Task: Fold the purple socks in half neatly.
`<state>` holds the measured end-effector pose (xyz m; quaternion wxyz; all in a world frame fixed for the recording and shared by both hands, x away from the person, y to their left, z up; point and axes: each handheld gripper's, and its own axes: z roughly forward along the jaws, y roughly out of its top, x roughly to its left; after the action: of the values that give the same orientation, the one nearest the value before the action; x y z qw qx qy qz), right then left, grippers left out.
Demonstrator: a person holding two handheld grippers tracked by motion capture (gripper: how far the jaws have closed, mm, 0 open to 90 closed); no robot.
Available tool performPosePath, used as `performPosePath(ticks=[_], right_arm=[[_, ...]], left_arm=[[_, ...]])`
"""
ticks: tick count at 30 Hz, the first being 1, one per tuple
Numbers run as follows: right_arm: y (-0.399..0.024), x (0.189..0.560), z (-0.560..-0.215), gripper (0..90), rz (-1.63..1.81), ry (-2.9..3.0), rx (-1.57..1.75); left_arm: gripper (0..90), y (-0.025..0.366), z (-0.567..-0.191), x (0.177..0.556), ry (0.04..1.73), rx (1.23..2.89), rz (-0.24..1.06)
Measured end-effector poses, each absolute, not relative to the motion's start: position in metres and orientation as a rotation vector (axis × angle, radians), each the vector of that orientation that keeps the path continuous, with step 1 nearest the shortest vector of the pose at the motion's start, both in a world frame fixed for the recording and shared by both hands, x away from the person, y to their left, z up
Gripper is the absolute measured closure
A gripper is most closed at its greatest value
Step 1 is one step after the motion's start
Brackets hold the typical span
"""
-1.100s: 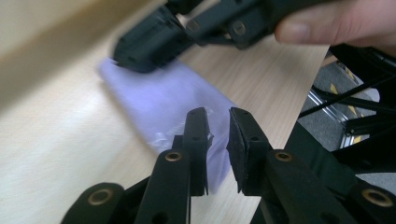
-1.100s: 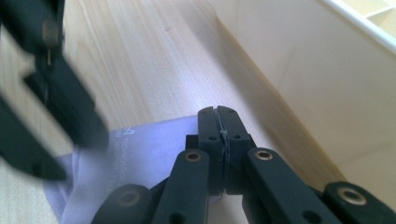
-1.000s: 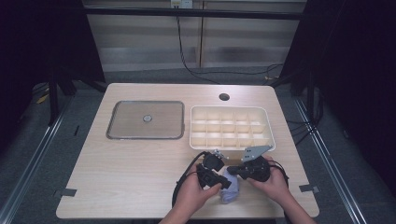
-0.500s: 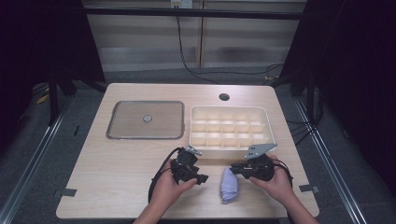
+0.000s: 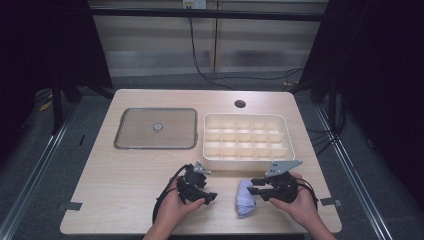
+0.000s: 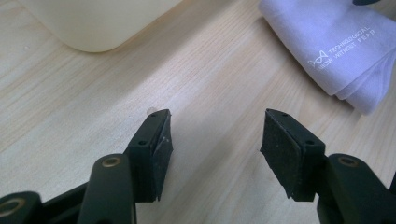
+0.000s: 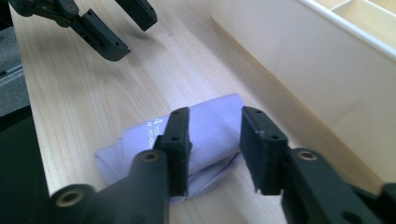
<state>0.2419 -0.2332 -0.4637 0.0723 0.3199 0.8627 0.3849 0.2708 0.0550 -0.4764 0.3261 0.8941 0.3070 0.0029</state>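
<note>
Fingers [image 7: 177, 140] of the right gripper [image 7: 212, 140] have just been opening; they stand partly apart over the folded cloth [image 7: 205, 135], whose top shows between them, unpressed. Left gripper [image 6: 215, 140], jaws also just opened wide, holds nothing above bare table [image 6: 84, 107], the cloth off to its side. Both sit near the divided box [image 5: 246, 137].

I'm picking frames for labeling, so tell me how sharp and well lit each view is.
High view: table evenly lit, surroundings dark, folded cloth small but clear. Left gripper view: fingers sharp, cloth print legible, box corner soft. Right gripper view: near fingers slightly blurred, compartment box bright, washed out.
</note>
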Motion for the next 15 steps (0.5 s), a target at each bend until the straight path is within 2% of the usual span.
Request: performPosePath(ticks=[6,15], right_arm=[[-0.230,0.236,-0.467,50.3,1.127,2.591,1.001],[-0.238,0.232,-0.471,46.6,1.143,2.556,1.083]], left_arm=[[40.7,0.060,-0.480,0.272,0.807,2.317,0.039],[31.8,0.066,-0.489,0.277,0.780,2.301,0.118]])
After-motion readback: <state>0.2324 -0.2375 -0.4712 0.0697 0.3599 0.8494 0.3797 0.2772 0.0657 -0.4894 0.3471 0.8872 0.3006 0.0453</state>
